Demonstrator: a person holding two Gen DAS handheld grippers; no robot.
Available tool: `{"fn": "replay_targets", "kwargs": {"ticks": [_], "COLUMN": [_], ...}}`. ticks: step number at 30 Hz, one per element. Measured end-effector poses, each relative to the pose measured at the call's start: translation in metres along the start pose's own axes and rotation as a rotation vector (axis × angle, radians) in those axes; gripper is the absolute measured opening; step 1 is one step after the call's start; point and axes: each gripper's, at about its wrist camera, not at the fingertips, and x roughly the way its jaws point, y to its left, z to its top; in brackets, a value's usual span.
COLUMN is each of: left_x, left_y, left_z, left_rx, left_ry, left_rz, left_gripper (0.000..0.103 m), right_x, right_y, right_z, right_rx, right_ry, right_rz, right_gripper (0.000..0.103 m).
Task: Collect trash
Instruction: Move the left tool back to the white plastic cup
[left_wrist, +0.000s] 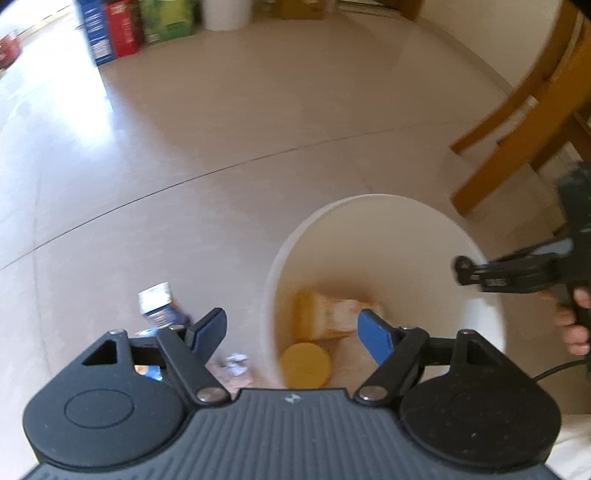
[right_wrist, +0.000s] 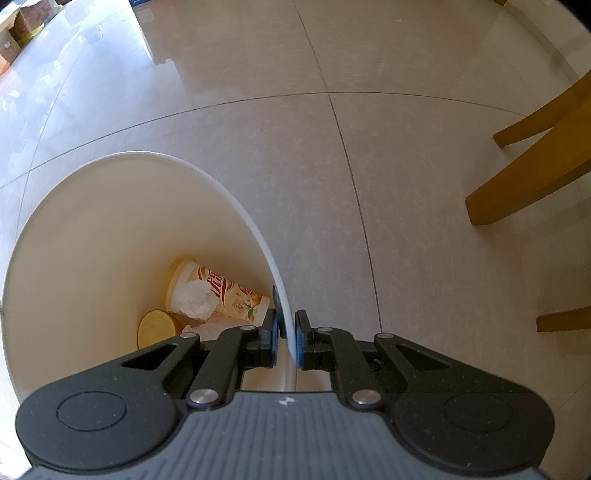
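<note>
White bin (right_wrist: 92, 221) on floor holding cup (right_wrist: 221, 291) and yellow lid (right_wrist: 157, 328), right gripper (right_wrist: 287, 332) clamped on bin rim, left gripper (left_wrist: 291, 332) spread wide, empty, pointing down over bin

Trash bin on the tiled floor, with rubbish in and beside it

The white round bin (right_wrist: 92, 221) stands upright and holds a printed paper cup (right_wrist: 221, 291) lying on its side, a crumpled white wad (right_wrist: 195, 301) and a yellow lid (right_wrist: 157, 328); a blue-and-white carton (left_wrist: 160, 304) and crumpled paper (left_wrist: 236, 363) lie just outside.
</note>
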Motion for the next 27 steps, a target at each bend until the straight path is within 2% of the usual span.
{"fn": "replay_targets", "kwargs": {"ticks": [7, 15, 24, 27], "left_x": [0.006, 0.045, 0.109, 0.126], "left_y": [0.07, 0.13, 0.145, 0.144], "left_z": [-0.031, -0.086, -0.151, -0.173], "left_rx": [-0.144, -0.269, -0.335, -0.336], "left_ry": [0.009, 0.06, 0.062, 0.058], "left_rz": [0.092, 0.186, 0.257, 0.276], "left_gripper": [0.079, 0.079, 0.078, 0.072], "right_x": [0.0, 0.0, 0.001, 0.001], "right_y": [0.0, 0.003, 0.007, 0.008], "right_z": [0.0, 0.0, 0.0, 0.0], "right_rx": [-0.001, -0.005, -0.01, -0.014], "right_ry": [0.001, -0.001, -0.001, -0.002], "right_rz": [-0.002, -0.01, -0.025, -0.029], "right_gripper": [0.011, 0.011, 0.012, 0.012]}}
